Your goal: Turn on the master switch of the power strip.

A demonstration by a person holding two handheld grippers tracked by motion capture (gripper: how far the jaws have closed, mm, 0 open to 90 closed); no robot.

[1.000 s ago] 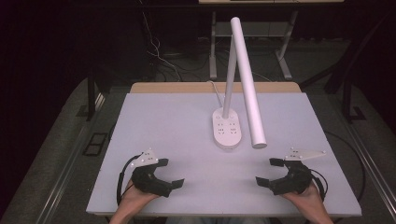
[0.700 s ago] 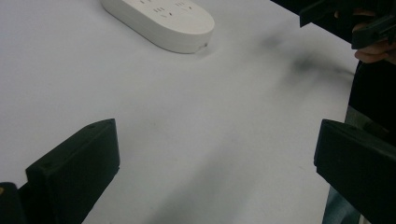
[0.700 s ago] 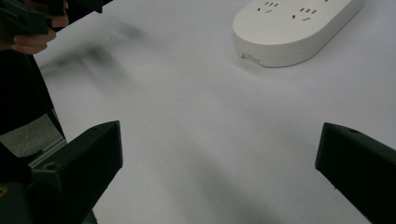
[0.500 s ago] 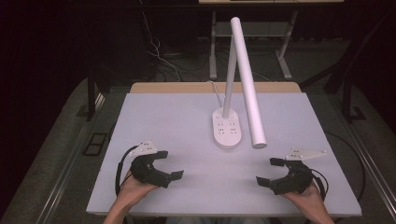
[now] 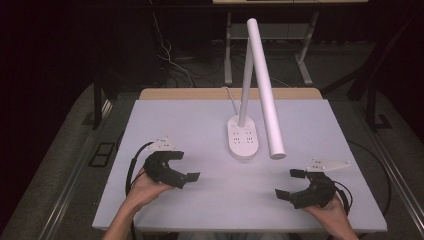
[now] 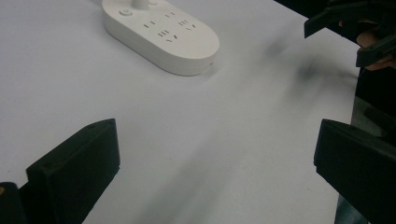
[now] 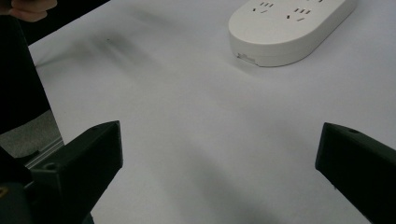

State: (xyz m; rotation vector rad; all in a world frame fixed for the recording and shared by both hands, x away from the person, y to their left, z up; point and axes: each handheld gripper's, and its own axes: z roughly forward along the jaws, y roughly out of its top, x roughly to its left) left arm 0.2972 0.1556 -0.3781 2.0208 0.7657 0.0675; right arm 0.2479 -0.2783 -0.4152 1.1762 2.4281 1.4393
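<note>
Both grippers, left gripper (image 5: pixel 179 167) and right gripper (image 5: pixel 295 184), hover with jaws spread, holding nothing, near the table (image 5: pixel 175 120) edge; the desk lamp (image 5: pixel 243 143) stands untouched at centre-far, so apparently nothing has begun.

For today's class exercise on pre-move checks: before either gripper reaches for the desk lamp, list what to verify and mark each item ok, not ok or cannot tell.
1. Left gripper open, holding nothing: ok.
2. Right gripper open, holding nothing: ok.
3. Desk lamp standing upright on its base: ok.
4. Table between each gripper and the base free of obstacles: ok.
5. Lamp's cable, trailing off the far edge, slack enough to allow a move: cannot tell.
6. Lamp switched off: cannot tell; its light side faces down.
</note>
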